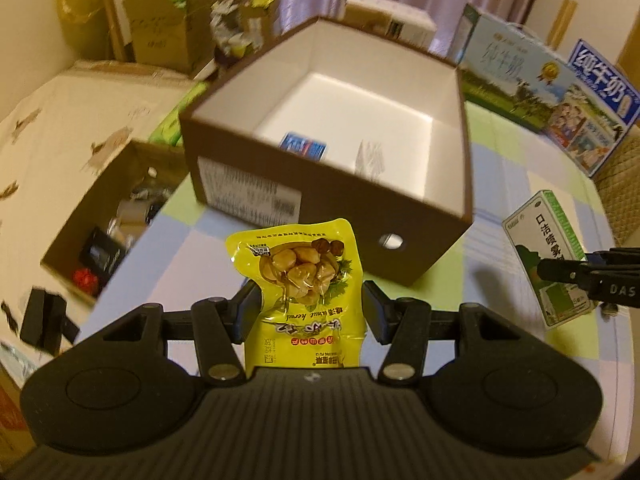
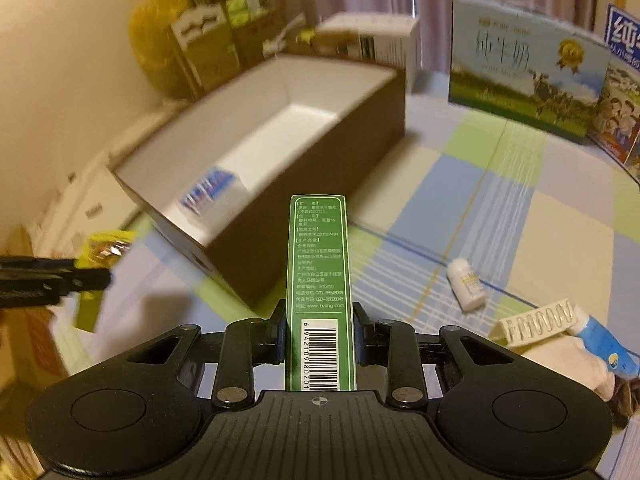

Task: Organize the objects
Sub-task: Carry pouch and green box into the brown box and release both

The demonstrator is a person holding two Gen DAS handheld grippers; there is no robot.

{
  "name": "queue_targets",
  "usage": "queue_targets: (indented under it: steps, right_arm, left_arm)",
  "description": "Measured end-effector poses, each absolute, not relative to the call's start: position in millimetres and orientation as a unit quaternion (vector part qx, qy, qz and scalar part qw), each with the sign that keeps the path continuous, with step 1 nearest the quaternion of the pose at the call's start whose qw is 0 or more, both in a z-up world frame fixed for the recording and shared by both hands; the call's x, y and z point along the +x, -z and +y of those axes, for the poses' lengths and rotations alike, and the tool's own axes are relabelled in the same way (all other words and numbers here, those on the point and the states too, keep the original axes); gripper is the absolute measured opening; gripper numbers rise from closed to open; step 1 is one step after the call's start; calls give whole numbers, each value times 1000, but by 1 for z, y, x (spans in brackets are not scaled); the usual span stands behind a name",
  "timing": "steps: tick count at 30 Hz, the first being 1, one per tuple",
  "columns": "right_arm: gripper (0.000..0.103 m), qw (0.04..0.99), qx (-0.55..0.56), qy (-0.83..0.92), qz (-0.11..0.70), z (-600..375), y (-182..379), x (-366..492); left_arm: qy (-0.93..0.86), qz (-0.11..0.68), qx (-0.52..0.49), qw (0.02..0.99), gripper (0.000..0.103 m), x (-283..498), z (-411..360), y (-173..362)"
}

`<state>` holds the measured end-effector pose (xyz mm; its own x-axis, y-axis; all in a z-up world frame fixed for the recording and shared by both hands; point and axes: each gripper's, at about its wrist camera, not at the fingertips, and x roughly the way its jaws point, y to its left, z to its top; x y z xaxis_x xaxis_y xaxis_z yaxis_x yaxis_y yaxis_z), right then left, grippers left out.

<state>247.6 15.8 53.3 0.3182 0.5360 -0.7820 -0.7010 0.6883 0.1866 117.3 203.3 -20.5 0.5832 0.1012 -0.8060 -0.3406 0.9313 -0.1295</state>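
My left gripper (image 1: 311, 312) is shut on a yellow chestnut snack pouch (image 1: 298, 276) and holds it above the table, just in front of the open brown box (image 1: 332, 200). My right gripper (image 2: 320, 332) is shut on a tall green and white spray carton (image 2: 320, 264), held upright to the right of the box (image 2: 320, 168). The carton also shows in the left wrist view (image 1: 548, 256), and the pouch in the right wrist view (image 2: 102, 252). A blue and white packet (image 1: 304, 146) lies inside the box, which has white inner walls.
A small white bottle (image 2: 466, 284), a white toothed item (image 2: 538, 322) and a blue tube (image 2: 604, 340) lie on the checked tablecloth (image 2: 500, 216) at right. Milk cartons (image 1: 532, 92) stand behind. An open cardboard box (image 1: 108, 224) of oddments sits off the table's left edge.
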Motion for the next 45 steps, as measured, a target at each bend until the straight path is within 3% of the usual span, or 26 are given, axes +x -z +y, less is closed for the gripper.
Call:
queue_targets:
  steps: [9, 19, 45]
  right_arm:
    - [27, 818, -34, -414, 399, 55, -110, 219]
    - [27, 838, -20, -382, 389, 116, -111, 245]
    - [27, 844, -68, -275, 455, 192, -37, 353]
  left_arm:
    - [-73, 399, -104, 908, 50, 136, 215, -27]
    - [-25, 369, -77, 926, 50, 188, 229, -48]
    - [-4, 450, -50, 892, 50, 341, 267, 16]
